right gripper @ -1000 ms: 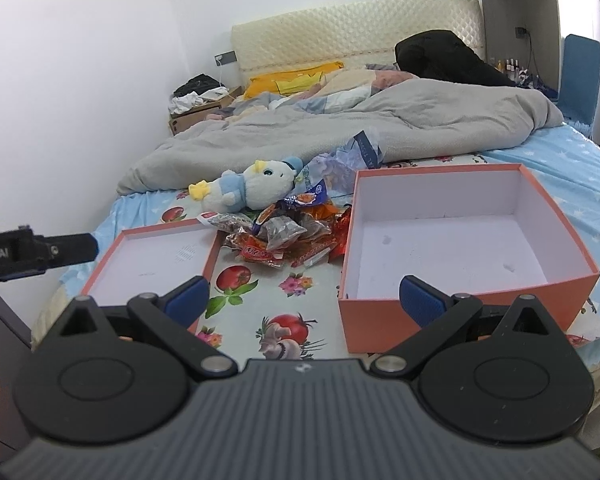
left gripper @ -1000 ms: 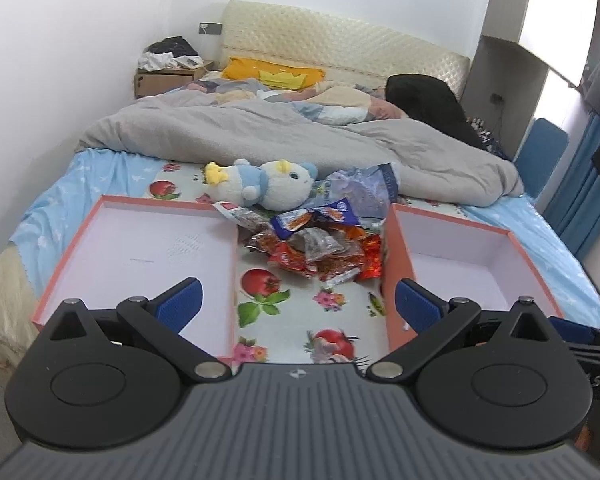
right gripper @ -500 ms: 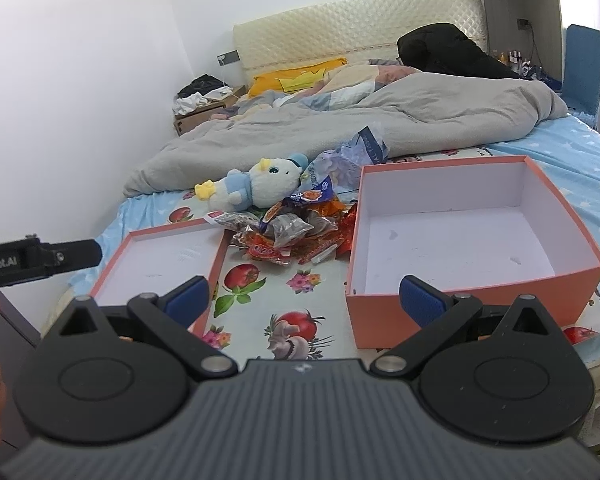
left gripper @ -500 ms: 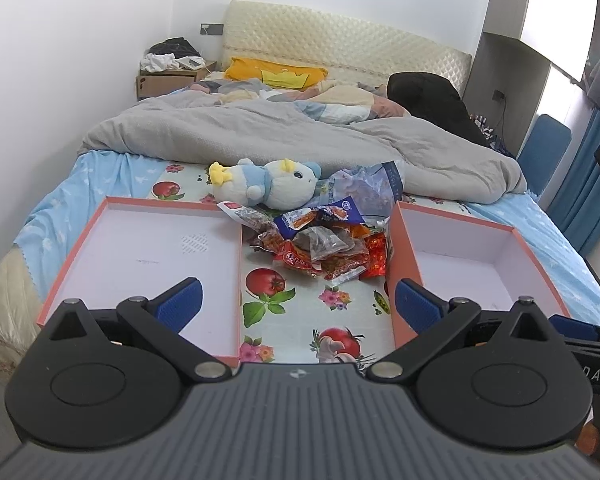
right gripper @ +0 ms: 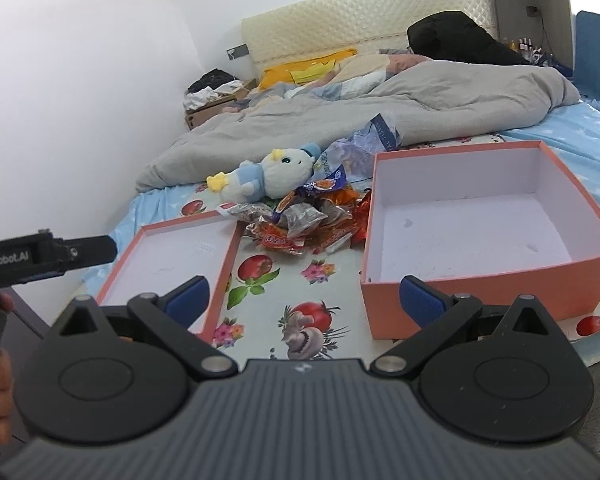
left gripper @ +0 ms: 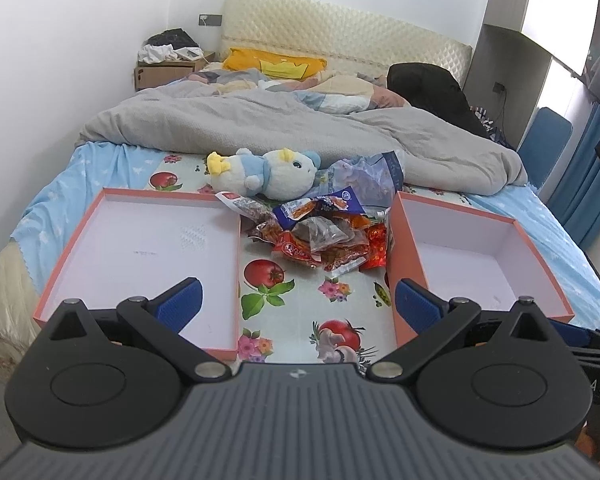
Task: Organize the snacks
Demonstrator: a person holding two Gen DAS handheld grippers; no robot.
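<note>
Gaping wide, both tongs (left gripper: 296, 302) (right gripper: 304, 298) hold nothing.

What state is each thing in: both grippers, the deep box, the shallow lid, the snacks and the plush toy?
Left gripper: open, holding nothing.
Right gripper: open, holding nothing.
Deep box: open, empty.
Shallow lid: inside facing up, empty.
Snacks: heaped between lid and box.
Plush toy: lying on its side.
</note>
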